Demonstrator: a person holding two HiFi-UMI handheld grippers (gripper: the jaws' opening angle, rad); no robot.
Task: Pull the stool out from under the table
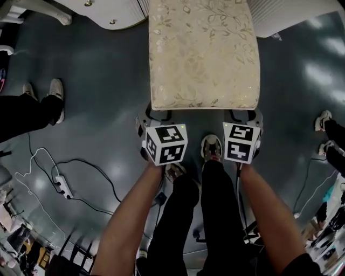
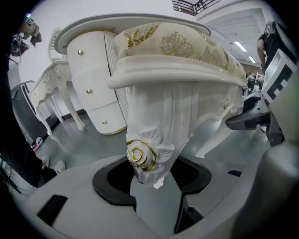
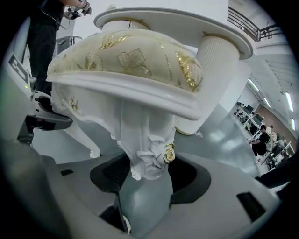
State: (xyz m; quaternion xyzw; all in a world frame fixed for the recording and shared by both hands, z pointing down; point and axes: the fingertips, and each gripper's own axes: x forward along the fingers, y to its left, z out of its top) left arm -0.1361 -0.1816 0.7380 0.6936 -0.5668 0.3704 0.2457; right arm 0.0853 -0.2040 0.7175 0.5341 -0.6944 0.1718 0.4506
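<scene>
The stool (image 1: 205,54), with a cream floral cushion and white carved legs, stands on the grey floor just in front of me; its far end reaches under the white table (image 1: 108,11). My left gripper (image 1: 156,114) is at the stool's near left corner. In the left gripper view its jaws (image 2: 152,177) are shut on the carved front leg (image 2: 159,126) with the gold rosette. My right gripper (image 1: 243,114) is at the near right corner, shut on the other front leg (image 3: 142,135), which fills the gap between its pads (image 3: 191,179).
A power strip (image 1: 62,186) with trailing cables lies on the floor at the left. A person's shoes (image 1: 54,91) stand at the left, another person's feet (image 1: 323,121) at the right. The table's drawer pedestal (image 2: 98,88) and fluted column (image 3: 212,70) flank the stool.
</scene>
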